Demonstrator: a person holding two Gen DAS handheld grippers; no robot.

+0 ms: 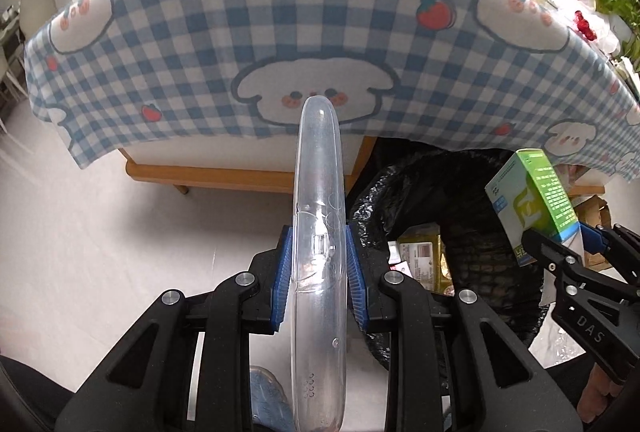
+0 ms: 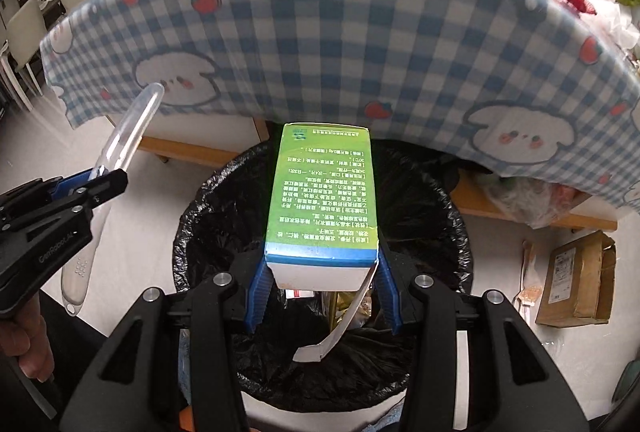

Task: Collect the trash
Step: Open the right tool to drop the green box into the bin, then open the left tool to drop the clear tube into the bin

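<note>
Right gripper (image 2: 320, 296) clamps a green box (image 2: 322, 195) above the bin (image 2: 436, 216), ready to drop; at nine o'clock, left gripper (image 1: 318, 272) pinches a clear plastic case (image 1: 318, 232), next in line

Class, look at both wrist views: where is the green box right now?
The green box is clamped in the right gripper, directly above the black-lined bin, below the checked tablecloth's edge; in the left wrist view it appears far right.
</note>
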